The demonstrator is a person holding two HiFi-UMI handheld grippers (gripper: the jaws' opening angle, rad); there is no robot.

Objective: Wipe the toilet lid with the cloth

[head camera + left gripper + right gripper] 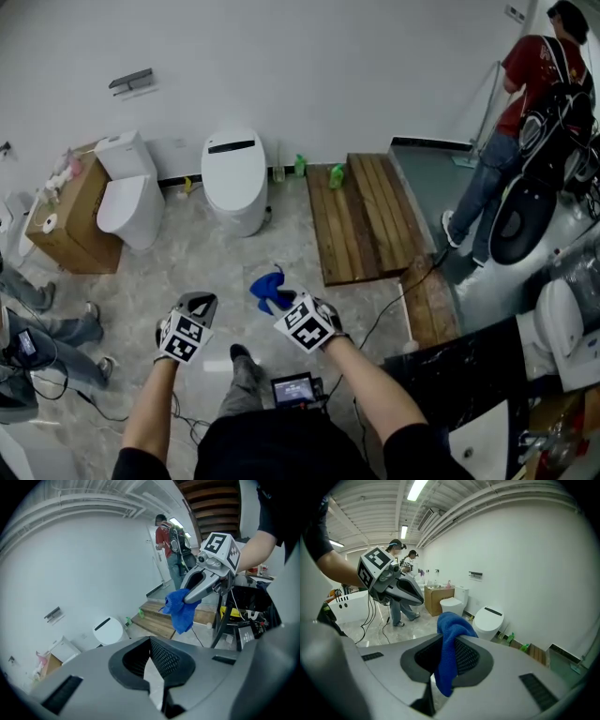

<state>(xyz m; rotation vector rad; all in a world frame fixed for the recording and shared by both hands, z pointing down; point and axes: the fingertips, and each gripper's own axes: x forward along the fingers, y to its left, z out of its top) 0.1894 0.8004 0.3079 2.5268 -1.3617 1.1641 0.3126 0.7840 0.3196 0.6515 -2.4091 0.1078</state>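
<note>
Nearest us: right claw (284, 300) is clamped on the blue cloth (269, 289). Its pads pinch one bunched end and the rest hangs loose past the tips. Left claw (198, 304) is closed tight w/ nothing in it, just left of the right one. Both hover over the pale stone floor (206, 258), well short of any fixture.

Step in hand, as we judge it: carry the cloth to the lid; wiping not yet begun. To do it well we'd:
- hold the pinch firm so the cloth can't slip en route
- come in above the lid's front end
- lay the hanging part flat on the lid rather than poke w/ bare tips
- drag in long overlapping strokes, front to back

Left claw is best kept off to the side, clear of the cloth.

Toilet lid (232, 167) is closed and white w/ a dark strip near its back. It's on the toilet at the floor's far edge, against the wall. From the right claw it's ahead and a bit left, well apart, w/ bare floor between.

Further left along that edge is a second toilet (129, 202) beside a cardboard box (67, 214). To the right are green bottles (335, 175), then a wooden platform (366, 216). At the far right corner stands a person in a red top (525, 103).
</note>
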